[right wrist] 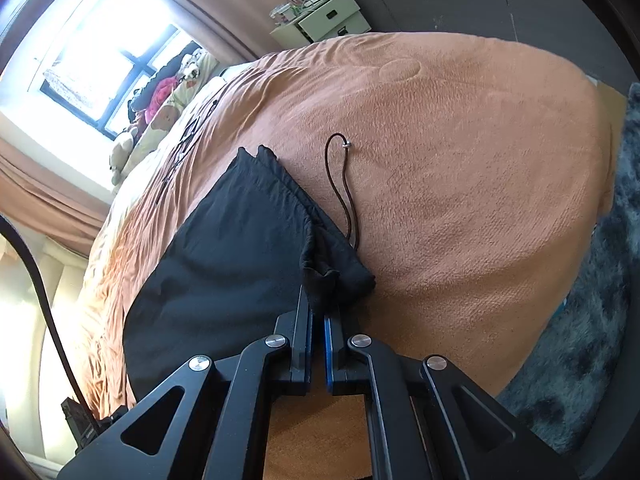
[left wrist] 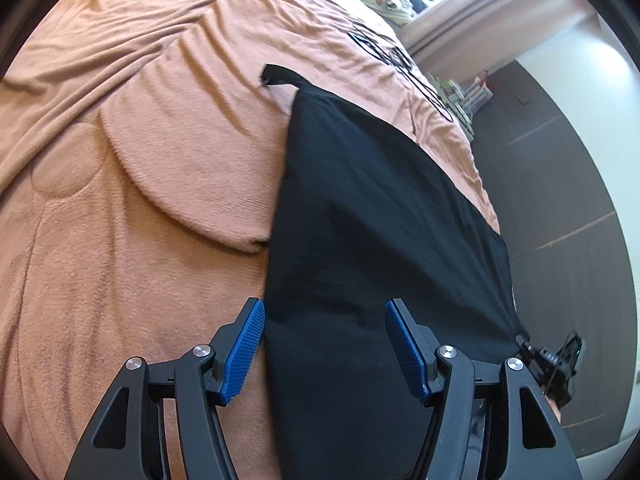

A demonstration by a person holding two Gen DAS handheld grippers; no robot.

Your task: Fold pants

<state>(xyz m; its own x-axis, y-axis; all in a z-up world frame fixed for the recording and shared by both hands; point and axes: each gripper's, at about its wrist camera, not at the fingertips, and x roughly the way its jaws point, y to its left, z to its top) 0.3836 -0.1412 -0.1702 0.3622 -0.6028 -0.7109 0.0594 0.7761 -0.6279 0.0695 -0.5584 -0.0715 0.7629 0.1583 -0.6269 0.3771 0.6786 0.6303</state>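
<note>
Black pants [left wrist: 360,208] lie on an orange blanket [left wrist: 140,160] on a bed. In the left wrist view my left gripper [left wrist: 324,316] is open, its blue pads [left wrist: 244,352] either side of the near edge of the pants. In the right wrist view my right gripper [right wrist: 317,320] is shut on the bunched waistband of the pants [right wrist: 224,248], near its corner. A dark drawstring [right wrist: 340,184] with a metal tip loops out onto the blanket [right wrist: 460,184] beyond the waistband. The right gripper also shows in the left wrist view [left wrist: 556,364] at the pants' far corner.
The bed edge runs along the right of the left wrist view, with dark floor [left wrist: 560,184] beyond. Pillows and soft toys [right wrist: 168,100] lie by the window. A white box [right wrist: 324,16] stands past the bed. A grey rug [right wrist: 592,340] lies beside the bed.
</note>
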